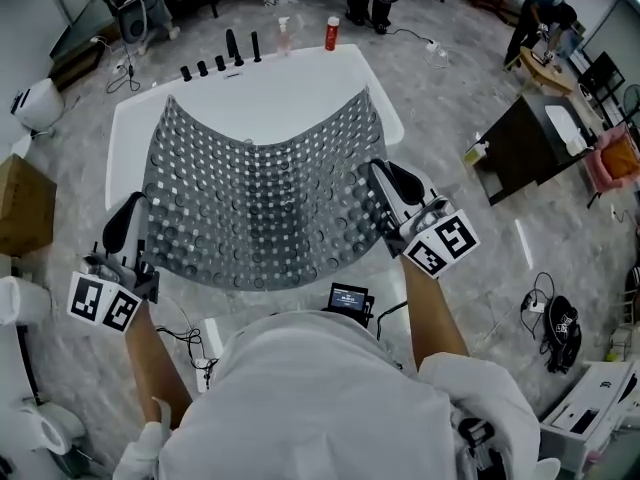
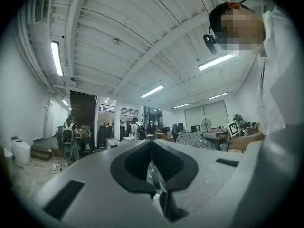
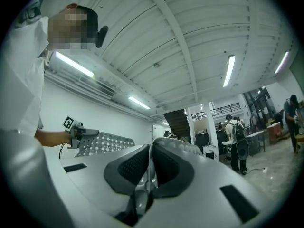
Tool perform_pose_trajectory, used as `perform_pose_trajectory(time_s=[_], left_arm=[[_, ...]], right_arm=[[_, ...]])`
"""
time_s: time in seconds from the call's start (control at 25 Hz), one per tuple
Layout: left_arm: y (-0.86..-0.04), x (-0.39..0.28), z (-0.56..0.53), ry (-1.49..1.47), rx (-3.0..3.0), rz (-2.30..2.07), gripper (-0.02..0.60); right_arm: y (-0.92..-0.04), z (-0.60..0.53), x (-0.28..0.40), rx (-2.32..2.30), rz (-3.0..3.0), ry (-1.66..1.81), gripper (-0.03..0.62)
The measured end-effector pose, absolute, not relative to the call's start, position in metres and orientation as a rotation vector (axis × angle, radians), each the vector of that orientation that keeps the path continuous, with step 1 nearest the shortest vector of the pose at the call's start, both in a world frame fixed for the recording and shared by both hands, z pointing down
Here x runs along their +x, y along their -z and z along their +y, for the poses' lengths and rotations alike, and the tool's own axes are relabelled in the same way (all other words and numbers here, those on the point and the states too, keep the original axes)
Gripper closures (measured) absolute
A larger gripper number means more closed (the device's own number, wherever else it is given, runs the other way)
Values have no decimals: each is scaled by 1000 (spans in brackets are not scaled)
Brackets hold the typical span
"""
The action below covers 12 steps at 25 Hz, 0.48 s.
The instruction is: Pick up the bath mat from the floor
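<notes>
Left tool (image 1: 135,211): jaws closed tight on the near left corner of the bath mat (image 1: 260,198); a thin edge of it shows between the pads in the left gripper view.
Right tool (image 1: 374,171): jaws clamped on the near right corner.
Bath mat: grey, studded, off the floor, slung between both tools and sagging in the middle.
White tabletop (image 1: 260,93): under and beyond the mat.
Far edge: black pieces (image 1: 220,60), clear spray bottle (image 1: 285,36), red bottle (image 1: 332,33).
</notes>
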<state>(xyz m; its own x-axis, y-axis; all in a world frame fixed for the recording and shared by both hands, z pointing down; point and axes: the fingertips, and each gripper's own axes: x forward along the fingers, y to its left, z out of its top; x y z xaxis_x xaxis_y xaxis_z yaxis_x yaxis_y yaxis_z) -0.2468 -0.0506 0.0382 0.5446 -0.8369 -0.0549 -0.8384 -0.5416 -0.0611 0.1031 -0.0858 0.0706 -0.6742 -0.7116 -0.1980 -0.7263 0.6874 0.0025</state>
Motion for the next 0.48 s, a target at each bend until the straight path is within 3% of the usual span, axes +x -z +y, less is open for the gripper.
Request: perform_pose_trajectory(time_s=[0.48], left_arm=[[-39, -265, -39, -64, -2661, 1517, 569]], right_arm=[[-77, -86, 77, -1123, 2760, -108, 551]])
